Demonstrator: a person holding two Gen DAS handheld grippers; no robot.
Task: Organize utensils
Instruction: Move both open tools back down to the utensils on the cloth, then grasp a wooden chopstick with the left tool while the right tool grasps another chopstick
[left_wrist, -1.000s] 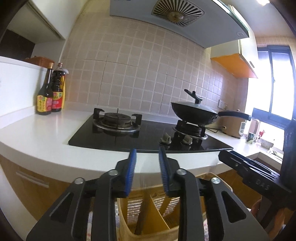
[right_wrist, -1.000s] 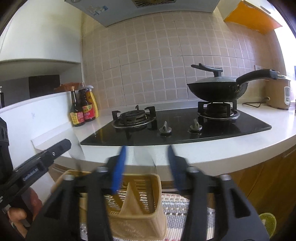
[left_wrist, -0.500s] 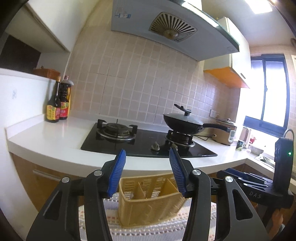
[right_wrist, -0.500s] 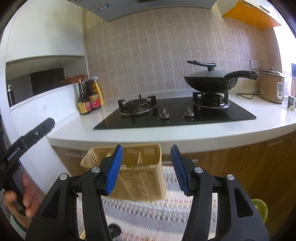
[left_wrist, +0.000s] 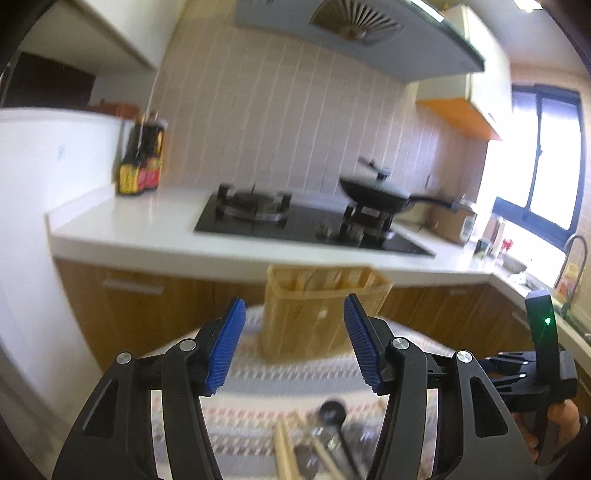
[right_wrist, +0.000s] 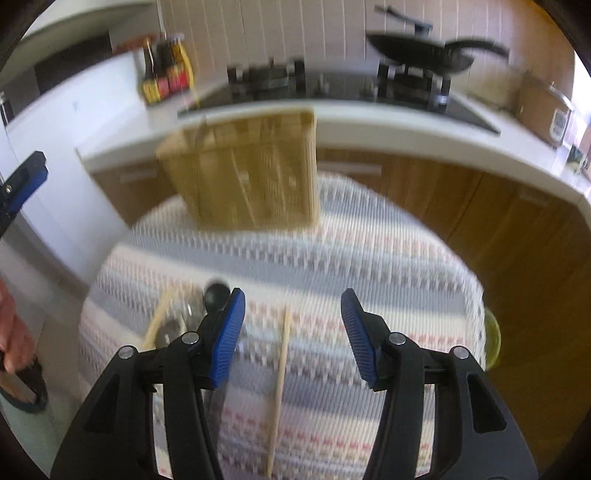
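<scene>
**A:** Which step is this, do you reckon?

**B:** The approach for a pick-up, I'd say. Nothing is held. The right gripper (right_wrist: 291, 334) tilts steeply down over the patterned cloth (right_wrist: 369, 258), its jaws standing moderately apart and empty, with a single chopstick (right_wrist: 280, 373) lying lengthwise on the cloth in the gap between them, nearer the left jaw.

**A:** And the other utensils?

**B:** Bunched just beyond and outside the right gripper's left jaw: more chopsticks (right_wrist: 159, 323) and a black ladle (right_wrist: 217, 295), blurred, with what may be metal spoons. The yellow utensil basket (right_wrist: 251, 173) stands upright well ahead of both jaws, at the far edge of the cloth, in front of the kitchen counter (right_wrist: 369, 125).

**A:** The left gripper (left_wrist: 293, 341)?

**B:** Pointing only slightly downward, toward the basket. Its jaws are opening with nothing between them; the utensil bunch shows low in its view, below the gap.

**A:** So the next move?

**B:** Probably lowering the right jaws until the pads straddle the chopstick, then closing squarely. It's thin and flat on soft cloth, so the tips must get right down to the surface or it could roll away.
</scene>
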